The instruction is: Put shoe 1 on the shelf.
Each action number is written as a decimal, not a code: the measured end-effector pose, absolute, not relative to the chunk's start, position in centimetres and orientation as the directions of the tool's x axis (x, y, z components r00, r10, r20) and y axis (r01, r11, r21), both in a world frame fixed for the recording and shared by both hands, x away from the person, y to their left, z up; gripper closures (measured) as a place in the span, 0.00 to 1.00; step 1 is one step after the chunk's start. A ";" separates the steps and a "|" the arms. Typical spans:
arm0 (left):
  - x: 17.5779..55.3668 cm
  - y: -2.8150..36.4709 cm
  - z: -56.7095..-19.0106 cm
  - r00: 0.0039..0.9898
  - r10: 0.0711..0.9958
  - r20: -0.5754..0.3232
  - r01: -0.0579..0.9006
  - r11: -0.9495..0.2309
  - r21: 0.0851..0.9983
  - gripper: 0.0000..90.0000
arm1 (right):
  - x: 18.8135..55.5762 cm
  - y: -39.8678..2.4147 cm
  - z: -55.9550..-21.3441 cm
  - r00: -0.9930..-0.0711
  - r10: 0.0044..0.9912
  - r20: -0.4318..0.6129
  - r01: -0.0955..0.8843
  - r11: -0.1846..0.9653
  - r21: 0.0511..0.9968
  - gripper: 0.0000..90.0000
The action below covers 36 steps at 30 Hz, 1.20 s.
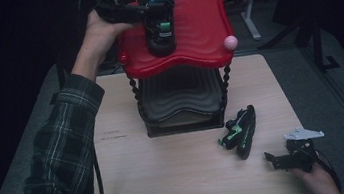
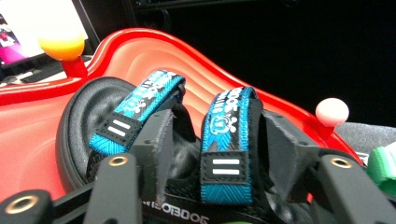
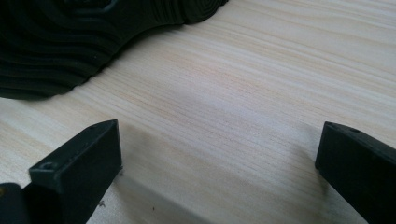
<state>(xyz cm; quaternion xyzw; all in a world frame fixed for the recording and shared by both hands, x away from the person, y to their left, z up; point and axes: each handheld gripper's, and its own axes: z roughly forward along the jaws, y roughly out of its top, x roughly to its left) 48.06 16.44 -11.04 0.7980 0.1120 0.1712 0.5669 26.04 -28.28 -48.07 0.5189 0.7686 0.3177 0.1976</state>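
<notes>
Left claw [image 1: 148, 10] over the red top tray [image 1: 200, 22], jaws apart astride the sandal [image 2: 187, 154] lying on it; pads probably clear of the blue straps. Back straight off, don't snag. Right claw [image 1: 280, 158] spread wide, empty, on counter [image 3: 243, 93]; second sandal [image 1: 239, 131] just ahead

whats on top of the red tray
A black sandal with blue straps lies on the red tray, with the left gripper around one strap. The gripper covers part of the sandal. A black shelf sits under the tray.
</notes>
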 end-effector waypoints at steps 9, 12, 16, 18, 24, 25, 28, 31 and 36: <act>45.6 18.0 -11.1 0.921 0.372 0.112 0.017 -0.328 0.944 0.21 | 26.0 -28.3 -48.1 -0.382 0.924 0.026 0.672 0.259 0.694 0.00; 44.5 18.6 -11.6 0.926 0.365 0.102 0.036 -0.354 0.935 0.16 | 26.0 -28.3 -48.1 -0.382 0.924 0.026 0.672 0.259 0.694 0.00; 43.3 19.6 -12.3 0.925 0.369 0.090 0.051 -0.355 0.933 0.10 | 26.0 -28.3 -48.1 -0.382 0.924 0.026 0.673 0.258 0.694 0.00; 42.5 20.2 -12.8 0.927 0.368 0.078 0.061 -0.352 0.934 0.06 | 26.0 -28.3 -48.1 -0.382 0.924 0.026 0.673 0.258 0.693 0.00; 40.3 21.7 -14.7 0.926 0.370 0.076 0.070 -0.365 0.928 0.01 | 26.0 -28.3 -48.1 -0.382 0.924 0.026 0.673 0.258 0.693 0.00; 40.0 21.9 -15.1 0.927 0.368 0.072 0.073 -0.366 0.928 0.01 | 26.0 -28.3 -48.1 -0.382 0.924 0.026 0.673 0.258 0.693 0.00; 38.8 22.8 -16.1 0.929 0.366 0.061 0.080 -0.358 0.930 0.00 | 26.0 -28.3 -48.1 -0.383 0.923 0.025 0.672 0.259 0.694 0.00; 37.8 23.6 -16.7 0.921 0.384 0.072 0.072 -0.348 0.935 0.00 | 26.0 -28.3 -48.1 -0.384 0.923 0.026 0.672 0.260 0.694 0.00; 36.3 25.2 -17.6 0.917 0.392 0.074 0.074 -0.349 0.934 0.00 | 26.0 -28.3 -48.1 -0.384 0.923 0.026 0.672 0.260 0.694 0.00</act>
